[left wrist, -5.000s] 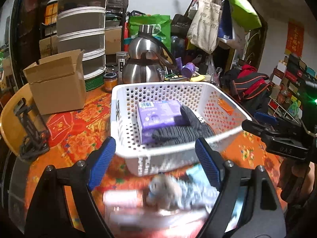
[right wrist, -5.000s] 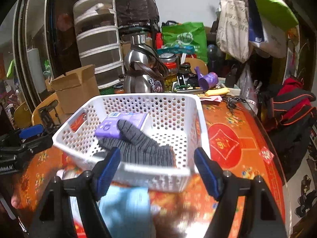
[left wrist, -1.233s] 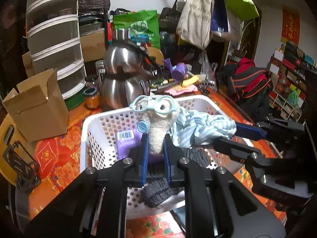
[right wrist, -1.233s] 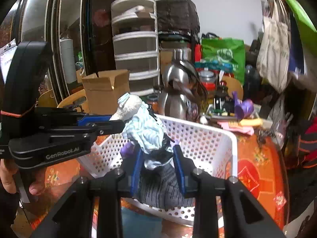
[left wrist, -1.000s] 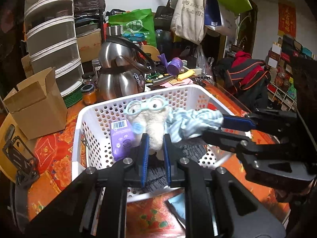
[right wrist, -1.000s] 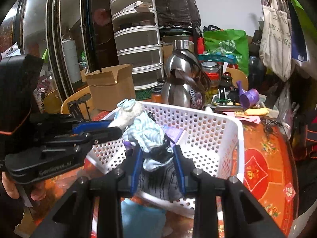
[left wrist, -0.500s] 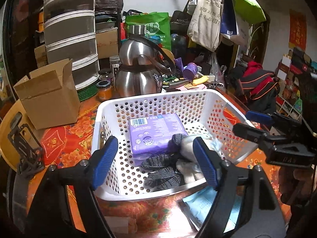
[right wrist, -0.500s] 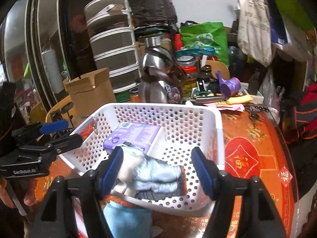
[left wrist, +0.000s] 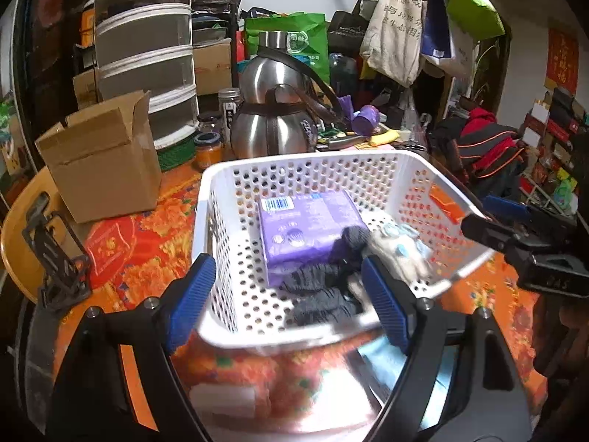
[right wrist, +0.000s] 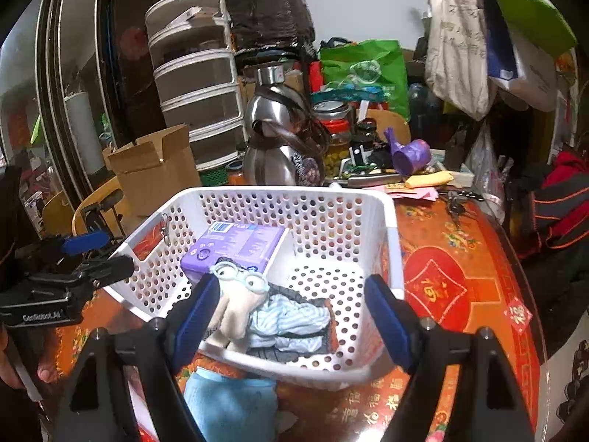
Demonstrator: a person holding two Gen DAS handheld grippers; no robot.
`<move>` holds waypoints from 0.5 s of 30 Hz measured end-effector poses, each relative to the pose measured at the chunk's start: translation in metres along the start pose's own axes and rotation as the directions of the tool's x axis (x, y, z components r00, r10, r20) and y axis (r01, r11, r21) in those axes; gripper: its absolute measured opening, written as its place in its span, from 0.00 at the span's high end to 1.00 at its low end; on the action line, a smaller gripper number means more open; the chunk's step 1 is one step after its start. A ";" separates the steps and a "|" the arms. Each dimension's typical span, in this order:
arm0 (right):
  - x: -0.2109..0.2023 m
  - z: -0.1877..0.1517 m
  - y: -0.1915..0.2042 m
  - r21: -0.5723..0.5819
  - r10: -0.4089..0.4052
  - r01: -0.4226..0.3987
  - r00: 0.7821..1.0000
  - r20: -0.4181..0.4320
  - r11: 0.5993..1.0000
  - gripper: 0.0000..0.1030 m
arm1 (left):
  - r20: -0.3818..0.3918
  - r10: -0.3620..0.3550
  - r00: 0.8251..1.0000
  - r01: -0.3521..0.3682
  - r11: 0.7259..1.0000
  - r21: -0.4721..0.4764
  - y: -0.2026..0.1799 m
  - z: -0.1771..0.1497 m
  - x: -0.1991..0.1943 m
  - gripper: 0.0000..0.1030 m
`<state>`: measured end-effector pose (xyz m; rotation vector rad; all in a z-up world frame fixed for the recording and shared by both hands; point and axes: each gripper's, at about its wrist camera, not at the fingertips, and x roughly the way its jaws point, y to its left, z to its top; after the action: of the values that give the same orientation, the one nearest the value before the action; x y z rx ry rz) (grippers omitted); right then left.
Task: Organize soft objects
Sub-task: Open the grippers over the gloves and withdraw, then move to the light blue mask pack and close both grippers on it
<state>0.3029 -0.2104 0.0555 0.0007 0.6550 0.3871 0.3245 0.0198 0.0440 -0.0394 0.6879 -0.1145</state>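
Plush toy (right wrist: 239,305) now lies in the basket (right wrist: 390,258), released from both claws. Left claw (left wrist: 287,298) and right claw (right wrist: 287,316) have just been opening and gape empty, the toy just ahead of them.

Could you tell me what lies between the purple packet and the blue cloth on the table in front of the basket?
In the right wrist view, the plush toy and dark gloves lie between the purple packet and blue cloth, then the basket's near wall.

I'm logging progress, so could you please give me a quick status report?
Both grippers open, jaws just opened, nothing between: left gripper, right gripper. Plush toy lies in white basket. Nothing in the way.
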 end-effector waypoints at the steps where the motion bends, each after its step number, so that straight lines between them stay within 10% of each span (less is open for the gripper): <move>1: -0.005 -0.002 0.001 0.001 -0.008 0.008 1.000 0.005 1.000 0.22 | -0.002 0.001 1.000 -0.001 1.000 0.002 0.000 -0.004 -0.005 0.23; 15: -0.092 -0.116 0.019 0.046 -0.001 -0.001 0.999 0.036 0.999 0.21 | -0.064 -0.037 0.997 0.029 0.992 -0.120 0.013 -0.129 -0.073 0.22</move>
<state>0.1606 -0.2385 0.0204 0.0518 0.6281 0.3709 0.1882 0.0418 -0.0105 -0.1622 0.7599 -0.1066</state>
